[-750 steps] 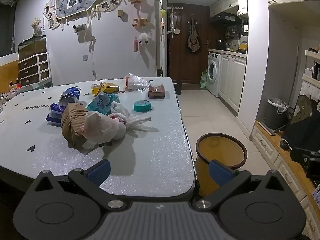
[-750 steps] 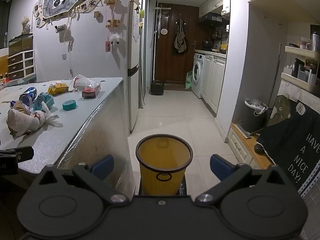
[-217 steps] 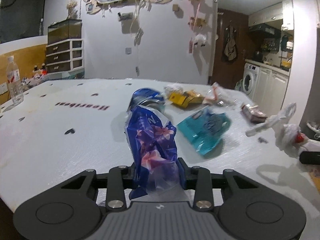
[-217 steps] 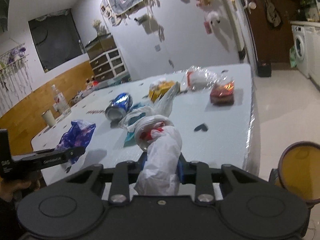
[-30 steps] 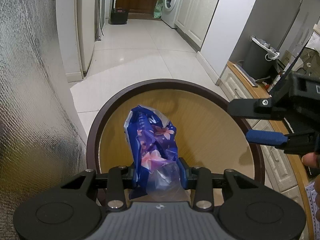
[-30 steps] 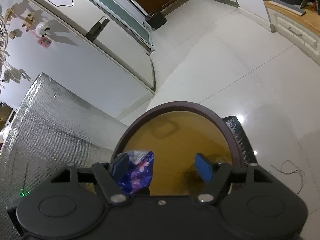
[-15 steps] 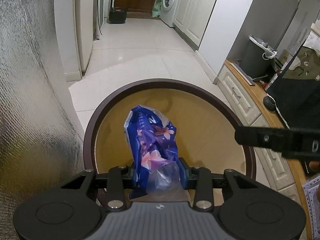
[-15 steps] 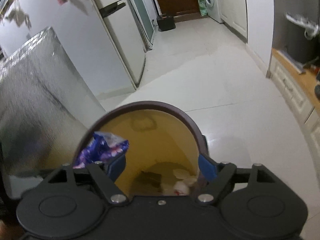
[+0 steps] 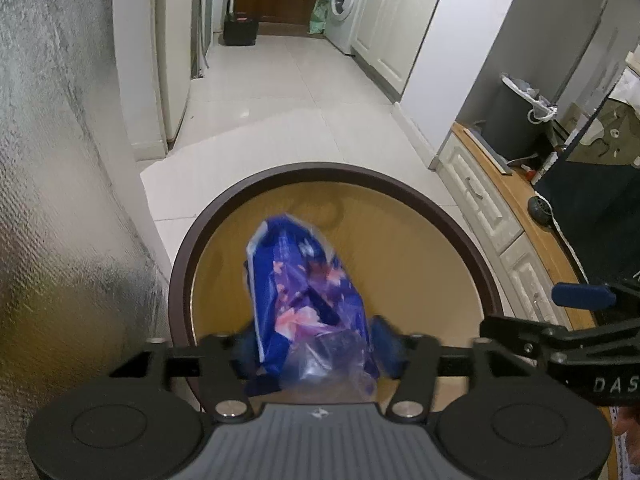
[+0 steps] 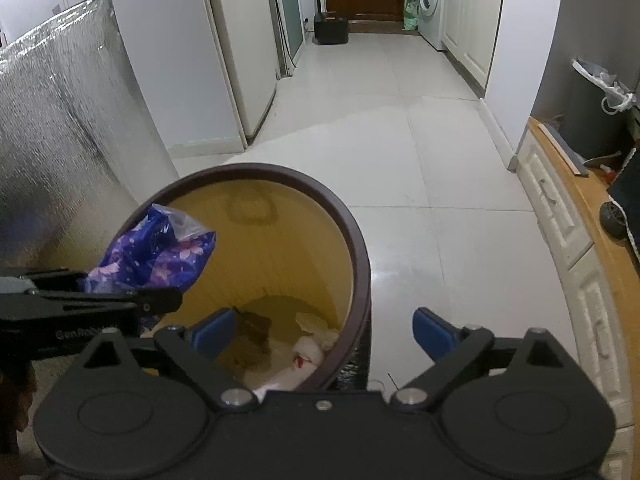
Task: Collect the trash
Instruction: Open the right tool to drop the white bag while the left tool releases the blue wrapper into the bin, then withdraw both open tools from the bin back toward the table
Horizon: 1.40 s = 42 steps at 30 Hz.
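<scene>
A yellow bin with a brown rim [image 9: 336, 169] [image 10: 352, 236] stands on the floor right below both grippers. My left gripper [image 9: 316, 346] hangs over its mouth, jaws opening, pads drawn back from a blue floral plastic bag [image 9: 304, 288] [image 10: 154, 254] that still sits, blurred, between them. The left gripper's finger [image 10: 120, 304] shows at the left of the right wrist view. My right gripper [image 10: 323, 332] is open and still widening, empty, astride the bin's near right rim; its blue pad [image 9: 582, 295] shows in the left wrist view. A white knotted bag [image 10: 308, 354] lies on the bin's bottom.
The table's foil-clad side [image 9: 60, 200] [image 10: 68, 120] rises close on the left. A low cabinet with a wooden top [image 10: 576, 240] runs along the right, with a grey lined bin [image 10: 596, 108] behind it. White tiled floor [image 10: 400, 120] leads past a fridge to a washing machine.
The left jaws have spread apart and the blue bag between them has loosened and blurred. The right gripper has opened wider and rolled level, showing up lower right in the left wrist view.
</scene>
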Each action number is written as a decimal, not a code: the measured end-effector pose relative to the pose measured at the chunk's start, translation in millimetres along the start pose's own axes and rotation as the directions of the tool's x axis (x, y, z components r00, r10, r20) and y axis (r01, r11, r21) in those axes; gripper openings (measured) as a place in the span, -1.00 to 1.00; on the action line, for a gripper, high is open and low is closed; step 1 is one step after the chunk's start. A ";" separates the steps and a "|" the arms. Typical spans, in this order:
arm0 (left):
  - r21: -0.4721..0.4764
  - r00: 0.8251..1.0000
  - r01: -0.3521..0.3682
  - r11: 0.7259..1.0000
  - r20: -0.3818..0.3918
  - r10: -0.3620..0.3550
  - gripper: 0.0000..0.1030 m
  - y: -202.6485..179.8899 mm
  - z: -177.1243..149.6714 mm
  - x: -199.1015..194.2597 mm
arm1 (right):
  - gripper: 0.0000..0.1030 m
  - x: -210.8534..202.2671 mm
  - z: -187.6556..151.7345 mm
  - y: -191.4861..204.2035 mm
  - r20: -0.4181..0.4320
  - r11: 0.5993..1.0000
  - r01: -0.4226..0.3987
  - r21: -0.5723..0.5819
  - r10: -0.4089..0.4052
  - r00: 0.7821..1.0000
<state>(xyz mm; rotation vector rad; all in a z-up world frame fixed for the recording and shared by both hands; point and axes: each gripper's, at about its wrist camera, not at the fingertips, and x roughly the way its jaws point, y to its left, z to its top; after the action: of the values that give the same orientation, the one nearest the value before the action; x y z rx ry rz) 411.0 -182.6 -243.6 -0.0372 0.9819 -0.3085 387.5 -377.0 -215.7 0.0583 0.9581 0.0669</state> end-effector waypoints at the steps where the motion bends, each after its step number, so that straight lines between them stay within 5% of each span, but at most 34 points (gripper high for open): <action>1: 0.000 1.000 -0.004 1.000 -0.005 0.004 0.35 -0.2 0.2 0.0 | 0.88 -0.5 -0.8 -0.7 -0.002 1.000 0.000 -0.005 0.000 1.000; 9: -0.001 0.999 -0.016 1.000 -0.032 0.016 0.72 -4.6 -1.0 -3.7 | 0.88 -2.0 -3.3 2.5 -0.012 0.999 0.014 -0.030 -0.015 1.000; 16: -0.020 0.998 -0.040 0.999 -0.046 0.039 0.86 -1.2 -4.3 -15.8 | 0.88 -8.1 -8.4 1.0 -0.011 0.999 0.028 -0.045 -0.029 1.000; 42: -0.016 0.995 -0.076 0.997 -0.062 0.074 1.00 4.1 -38.9 -73.6 | 0.88 -61.2 -40.4 12.3 0.036 0.998 0.048 -0.037 -0.047 0.998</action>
<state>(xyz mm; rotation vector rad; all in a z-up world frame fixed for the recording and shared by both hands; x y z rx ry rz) 342.0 -154.3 -206.3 -0.0074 1.0447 -0.2329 319.0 -369.0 -187.9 0.0015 0.9227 0.0399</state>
